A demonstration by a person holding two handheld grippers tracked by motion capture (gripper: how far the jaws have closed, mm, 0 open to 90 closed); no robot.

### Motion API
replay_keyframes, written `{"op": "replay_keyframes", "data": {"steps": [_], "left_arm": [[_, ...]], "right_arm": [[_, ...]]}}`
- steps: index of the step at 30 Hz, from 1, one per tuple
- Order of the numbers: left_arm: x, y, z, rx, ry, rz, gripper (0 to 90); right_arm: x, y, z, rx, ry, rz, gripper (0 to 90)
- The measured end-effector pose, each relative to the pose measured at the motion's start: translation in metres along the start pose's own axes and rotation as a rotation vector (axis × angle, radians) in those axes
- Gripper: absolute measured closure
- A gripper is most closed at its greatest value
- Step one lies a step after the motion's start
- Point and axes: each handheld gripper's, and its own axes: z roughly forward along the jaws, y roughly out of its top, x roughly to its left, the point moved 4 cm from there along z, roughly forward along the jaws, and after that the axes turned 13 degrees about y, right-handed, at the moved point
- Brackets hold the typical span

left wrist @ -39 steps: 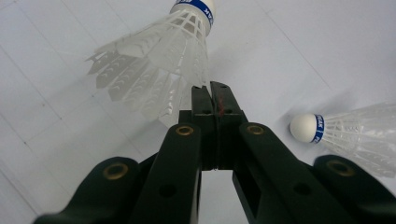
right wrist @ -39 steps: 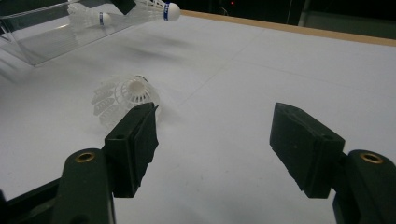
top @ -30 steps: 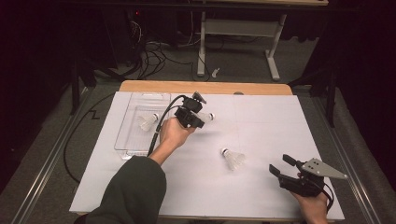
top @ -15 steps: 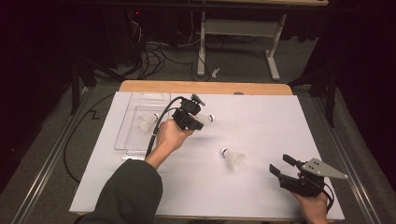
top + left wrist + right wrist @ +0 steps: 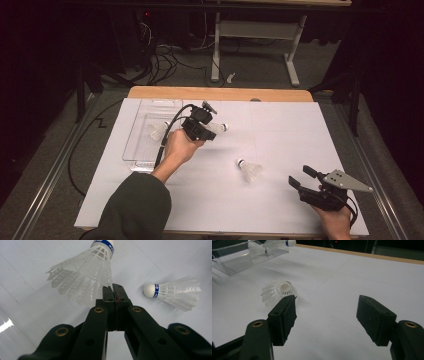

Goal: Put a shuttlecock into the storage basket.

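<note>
Your left gripper (image 5: 113, 290) pinches a shuttlecock's (image 5: 82, 277) thin skirt beside the clear tray (image 5: 145, 145); it may slip or crush. Your right gripper's (image 5: 325, 315) fingers wait open.

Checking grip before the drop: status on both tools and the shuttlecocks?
Left tool shut on held shuttlecock, beside clear tray. Right tool open, idle. Loose shuttlecock on table. Nothing in the way.

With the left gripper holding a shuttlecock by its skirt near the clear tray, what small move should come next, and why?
Probably carry it a little left, over the clear tray. The left gripper is shut on the skirt of the held shuttlecock, just beside the tray, where another shuttlecock already lies.
</note>
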Motion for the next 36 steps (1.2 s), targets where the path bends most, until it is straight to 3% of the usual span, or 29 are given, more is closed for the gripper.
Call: {"op": "replay_keyframes", "data": {"steps": [16,36], "left_arm": [[0.001,-0.007,-0.015,-0.026,-0.001,0.012,90.0],[0.009,-0.017,-0.025,-0.036,0.001,-0.005,90.0]], "right_arm": [[0.000,0.000,0.000,0.001,0.001,0.000,32.7],[0.000,0.000,0.000,0.001,-0.002,0.002,32.7]]}}
